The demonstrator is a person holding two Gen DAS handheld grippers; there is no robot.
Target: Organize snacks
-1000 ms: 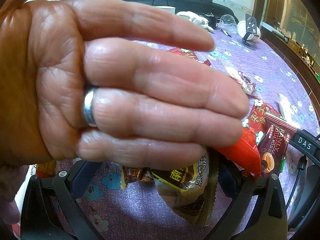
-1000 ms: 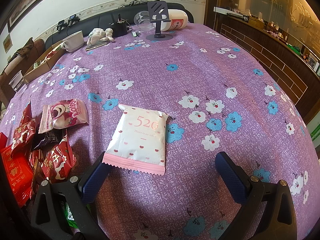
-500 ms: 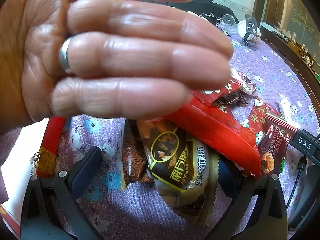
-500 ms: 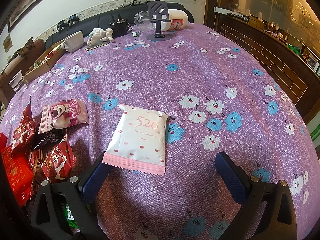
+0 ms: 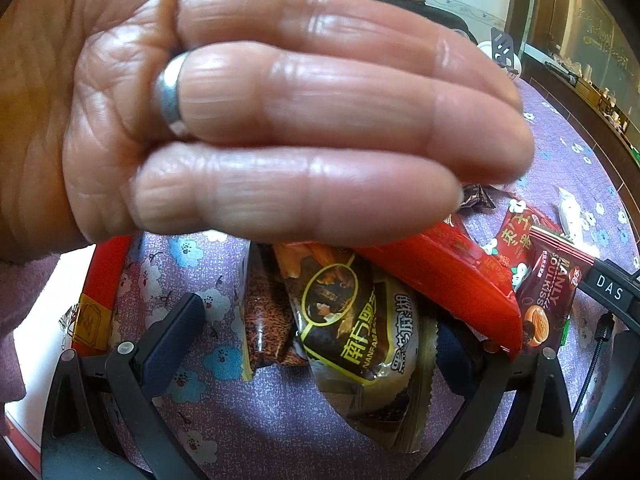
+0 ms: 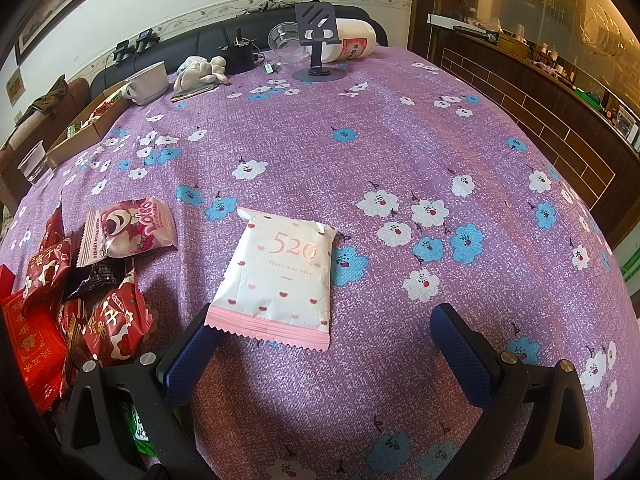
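In the left wrist view a bare hand (image 5: 280,112) with a ring fills the upper frame and hides much of the table. Below it my left gripper (image 5: 316,344) is open over a brown-and-gold snack packet (image 5: 360,344), with a red packet (image 5: 444,276) and a dark chocolate packet (image 5: 548,296) to the right. In the right wrist view my right gripper (image 6: 328,348) is open and empty, just behind a white-and-pink "520" packet (image 6: 280,276). A pile of red packets (image 6: 80,312) and a pink bear packet (image 6: 128,232) lie at the left.
A purple flowered tablecloth (image 6: 400,140) covers the table. At the far edge stand a white cup (image 6: 148,84), a phone stand (image 6: 318,44), a clear bowl (image 6: 286,44), a white bottle (image 6: 356,42) and a cardboard box (image 6: 86,128). A wooden cabinet (image 6: 540,92) runs along the right.
The hand in front of the left camera has risen and then dropped slightly, uncovering the snack packets below it. The right gripper and the 520 packet have not moved.
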